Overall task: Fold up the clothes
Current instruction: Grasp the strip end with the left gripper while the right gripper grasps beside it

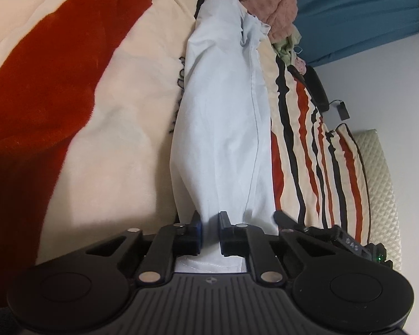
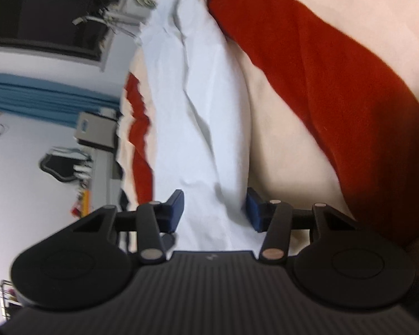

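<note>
A: Left gripper (image 1: 209, 233)?
B: Narrow, pinching the pale blue garment (image 1: 223, 117), which stretches over the striped blanket (image 1: 315, 145).
A: Right gripper (image 2: 215, 209)?
B: Wide, garment lying between its fingers.

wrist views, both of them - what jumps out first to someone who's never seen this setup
A long pale blue garment runs up the middle of both views, away from each gripper. The left gripper is pinched shut on one end, while the right gripper stands open around the cloth. Underneath lies a cream blanket with a broad red band beside the garment.
</note>
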`<move>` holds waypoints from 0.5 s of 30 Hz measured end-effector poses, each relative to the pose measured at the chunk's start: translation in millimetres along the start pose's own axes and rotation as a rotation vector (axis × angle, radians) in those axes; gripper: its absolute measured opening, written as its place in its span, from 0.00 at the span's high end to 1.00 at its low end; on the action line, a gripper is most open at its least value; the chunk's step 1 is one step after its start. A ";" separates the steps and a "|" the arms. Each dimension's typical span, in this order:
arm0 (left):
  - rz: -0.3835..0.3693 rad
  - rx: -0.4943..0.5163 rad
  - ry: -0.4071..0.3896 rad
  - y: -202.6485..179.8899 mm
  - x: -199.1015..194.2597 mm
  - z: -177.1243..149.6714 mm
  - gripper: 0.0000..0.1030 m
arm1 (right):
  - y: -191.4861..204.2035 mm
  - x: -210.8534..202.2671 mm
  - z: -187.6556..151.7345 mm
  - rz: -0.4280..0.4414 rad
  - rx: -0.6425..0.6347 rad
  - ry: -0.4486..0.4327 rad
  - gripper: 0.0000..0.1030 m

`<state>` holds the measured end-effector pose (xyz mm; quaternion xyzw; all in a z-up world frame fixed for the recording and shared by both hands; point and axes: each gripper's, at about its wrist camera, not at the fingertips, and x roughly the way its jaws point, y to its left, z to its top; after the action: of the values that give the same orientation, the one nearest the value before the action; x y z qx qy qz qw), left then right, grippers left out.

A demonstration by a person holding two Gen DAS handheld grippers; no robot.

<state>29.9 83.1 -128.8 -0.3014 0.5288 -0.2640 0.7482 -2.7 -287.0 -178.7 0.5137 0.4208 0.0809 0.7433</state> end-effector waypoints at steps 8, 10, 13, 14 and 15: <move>0.009 0.042 0.040 -4.1 12.7 -0.5 0.56 | 1.0 12.7 -9.4 -0.098 -0.051 0.031 0.52; 0.011 0.050 0.045 -5.1 14.0 -1.3 0.56 | 1.3 12.6 -12.0 -0.091 -0.052 0.044 0.50; 0.021 0.055 0.042 -5.5 12.8 -3.9 0.67 | 5.8 3.8 -20.6 -0.105 -0.070 0.024 0.52; 0.020 0.053 0.040 -5.2 11.6 -5.0 0.70 | 8.5 1.0 -23.9 -0.109 -0.083 0.018 0.52; 0.016 0.051 0.037 -4.7 10.1 -6.1 0.77 | 10.6 -0.6 -26.9 -0.107 -0.091 0.019 0.56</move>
<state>26.8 71.7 -133.3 -0.2731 0.5381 -0.2766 0.7479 -18.8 -263.7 -172.8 0.4554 0.4507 0.0651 0.7650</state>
